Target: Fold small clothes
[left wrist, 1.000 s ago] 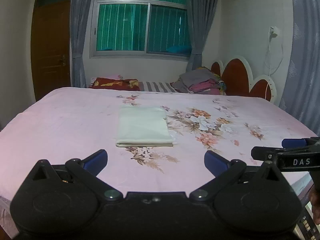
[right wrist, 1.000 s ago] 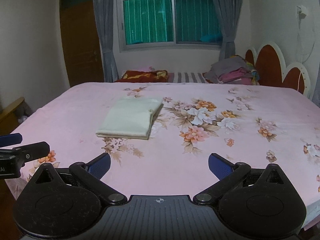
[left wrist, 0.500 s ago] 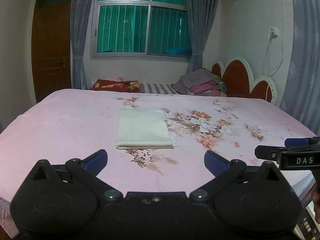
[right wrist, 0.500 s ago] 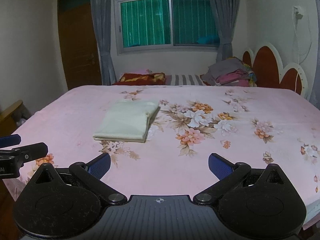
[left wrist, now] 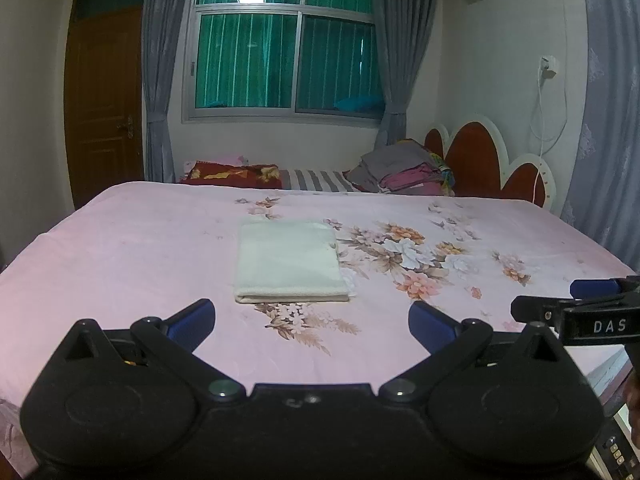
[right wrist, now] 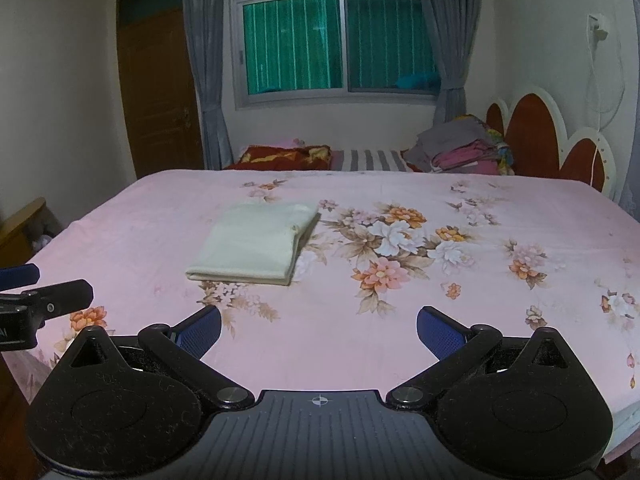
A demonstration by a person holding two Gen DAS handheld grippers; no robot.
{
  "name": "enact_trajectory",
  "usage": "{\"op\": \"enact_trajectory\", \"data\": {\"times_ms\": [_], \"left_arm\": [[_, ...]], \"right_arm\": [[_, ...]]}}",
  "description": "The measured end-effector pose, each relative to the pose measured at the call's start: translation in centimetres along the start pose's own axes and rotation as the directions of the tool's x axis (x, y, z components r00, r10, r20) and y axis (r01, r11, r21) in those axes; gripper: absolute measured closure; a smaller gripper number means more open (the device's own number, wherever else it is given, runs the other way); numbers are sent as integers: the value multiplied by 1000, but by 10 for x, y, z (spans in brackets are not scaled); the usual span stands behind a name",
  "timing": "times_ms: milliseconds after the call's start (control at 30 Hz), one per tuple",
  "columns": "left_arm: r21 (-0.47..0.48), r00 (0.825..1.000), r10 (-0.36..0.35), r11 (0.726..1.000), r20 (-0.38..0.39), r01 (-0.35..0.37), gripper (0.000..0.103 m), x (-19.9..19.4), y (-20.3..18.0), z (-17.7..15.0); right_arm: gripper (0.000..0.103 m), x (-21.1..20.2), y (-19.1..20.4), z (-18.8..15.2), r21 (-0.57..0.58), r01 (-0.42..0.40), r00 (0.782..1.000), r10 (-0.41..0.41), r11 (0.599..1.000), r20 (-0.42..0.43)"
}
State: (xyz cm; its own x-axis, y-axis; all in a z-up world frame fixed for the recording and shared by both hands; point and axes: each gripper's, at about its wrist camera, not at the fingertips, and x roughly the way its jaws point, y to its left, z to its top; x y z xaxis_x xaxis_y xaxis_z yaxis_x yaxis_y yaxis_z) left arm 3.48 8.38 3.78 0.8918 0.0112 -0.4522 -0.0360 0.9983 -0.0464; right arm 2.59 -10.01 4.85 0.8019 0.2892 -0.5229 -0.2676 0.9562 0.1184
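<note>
A pale cream garment [left wrist: 289, 261] lies folded into a neat rectangle on the pink floral bedspread [left wrist: 120, 248]; it also shows in the right wrist view [right wrist: 256, 244]. My left gripper [left wrist: 312, 320] is open and empty, held back from the garment near the bed's front edge. My right gripper [right wrist: 319, 330] is open and empty, also back from the garment and to its right. The right gripper shows at the right edge of the left wrist view [left wrist: 580, 312], and the left gripper at the left edge of the right wrist view [right wrist: 36, 300].
A pile of folded clothes [left wrist: 404, 174] and a red pillow [left wrist: 232, 172] lie at the far side of the bed by the headboard [left wrist: 500, 160]. A window, curtains and a wooden door [left wrist: 106, 100] stand behind. A device with buttons [left wrist: 616, 440] sits at lower right.
Both grippers have pulled back slightly and tilted up, so the folded garment sits a little lower and farther in view. The garment itself has not moved.
</note>
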Motion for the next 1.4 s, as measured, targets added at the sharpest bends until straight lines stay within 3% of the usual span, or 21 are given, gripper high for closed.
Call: {"op": "enact_trajectory", "data": {"times_ms": [1400], "left_arm": [[15, 1000, 16, 1000, 22, -16, 1, 1, 2, 3]], "right_arm": [[0, 3, -1, -6, -11, -17, 1000, 17, 1000, -2]]}}
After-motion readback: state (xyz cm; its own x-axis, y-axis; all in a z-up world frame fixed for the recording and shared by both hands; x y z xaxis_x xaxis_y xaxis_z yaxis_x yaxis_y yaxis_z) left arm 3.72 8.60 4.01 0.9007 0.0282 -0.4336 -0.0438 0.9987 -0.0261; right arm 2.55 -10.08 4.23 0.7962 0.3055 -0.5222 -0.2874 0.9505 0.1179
